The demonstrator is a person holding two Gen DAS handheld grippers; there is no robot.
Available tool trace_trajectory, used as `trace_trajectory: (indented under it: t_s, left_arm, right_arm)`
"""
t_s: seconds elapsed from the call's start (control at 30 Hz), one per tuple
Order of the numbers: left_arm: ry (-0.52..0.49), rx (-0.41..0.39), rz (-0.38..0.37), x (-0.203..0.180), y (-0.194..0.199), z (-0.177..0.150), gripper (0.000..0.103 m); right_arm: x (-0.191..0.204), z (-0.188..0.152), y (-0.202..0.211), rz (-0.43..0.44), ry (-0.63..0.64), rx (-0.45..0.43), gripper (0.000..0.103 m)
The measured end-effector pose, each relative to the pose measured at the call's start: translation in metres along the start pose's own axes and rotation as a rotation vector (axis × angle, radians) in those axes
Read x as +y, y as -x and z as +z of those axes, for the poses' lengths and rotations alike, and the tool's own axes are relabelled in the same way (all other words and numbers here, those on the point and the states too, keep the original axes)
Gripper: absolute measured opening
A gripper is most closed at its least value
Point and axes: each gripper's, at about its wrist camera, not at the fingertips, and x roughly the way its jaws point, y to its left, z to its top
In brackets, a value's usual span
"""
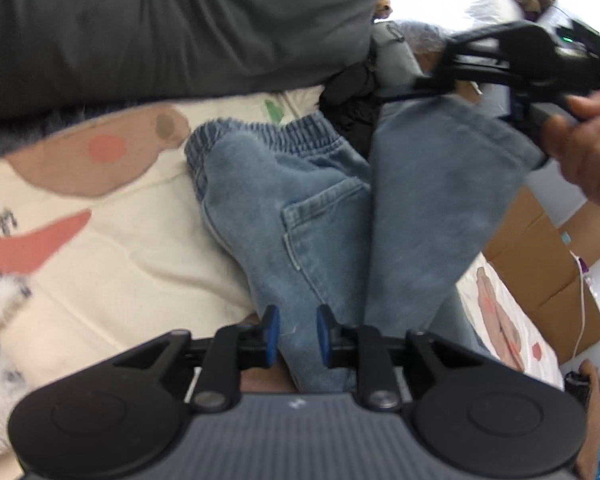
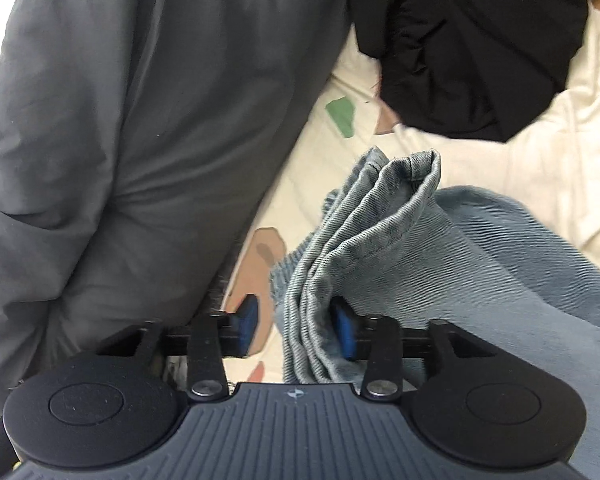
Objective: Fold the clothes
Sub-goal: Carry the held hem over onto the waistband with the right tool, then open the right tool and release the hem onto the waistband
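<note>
Only from the left wrist: one pocket [image 1: 320, 216], two boxes [image 1: 540, 256]. Left gripper [image 1: 298, 334] parted around jeans [image 1: 300, 216]; right gripper [image 2: 296, 326] open, bunched hem [image 2: 384, 216] against one pad.

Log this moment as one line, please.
jeans folding | left gripper open over jeans | right gripper open, leg hem between jaws

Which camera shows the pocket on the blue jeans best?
The left wrist view. There the jeans lie spread on the bed, with the stitched back pocket facing the camera. The right wrist view shows only a bunched hem and plain denim, no pocket.
</note>
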Motion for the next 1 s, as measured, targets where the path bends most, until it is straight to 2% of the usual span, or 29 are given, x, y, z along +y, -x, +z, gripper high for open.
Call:
trace_trajectory:
  t_s: [0.03,0.1,0.17,0.27,0.43,0.57,0.7,0.8,1.0]
  left_arm:
    - [0.003,-0.01,0.008,0.001,0.002,0.001,0.023]
    - [0.025,-0.026,0.029,0.005,0.006,0.002,0.023]
    - [0.045,-0.042,0.051,0.008,0.01,0.004,0.023]
    - [0.055,-0.067,0.075,0.008,0.016,0.008,0.029]
    - [0.039,-0.103,0.106,0.003,0.022,0.017,0.031]
    - [-0.024,-0.134,0.193,-0.012,0.022,0.018,0.033]
    - [0.001,-0.139,0.178,-0.022,0.021,0.021,0.037]
    - [-0.027,-0.158,0.183,-0.034,0.021,0.026,0.046]
    - [-0.032,-0.183,0.129,-0.058,0.014,0.038,0.055]
  right_arm:
    - [0.002,0.003,-0.001,0.019,-0.006,0.007,0.059]
    - [0.007,0.008,-0.001,0.059,-0.003,0.016,0.074]
    - [0.013,0.015,0.0,0.068,0.0,0.011,0.079]
    - [0.02,0.027,0.0,0.066,-0.019,0.018,0.08]
    - [0.028,0.046,0.008,0.132,-0.045,0.049,0.085]
    - [0.033,0.06,0.022,0.151,-0.006,0.043,0.086]
    - [0.028,0.071,0.038,0.141,0.05,0.007,0.086]
    - [0.013,0.071,0.049,0.124,0.081,-0.01,0.086]
    - [-0.031,0.047,0.069,0.103,0.098,-0.048,0.086]
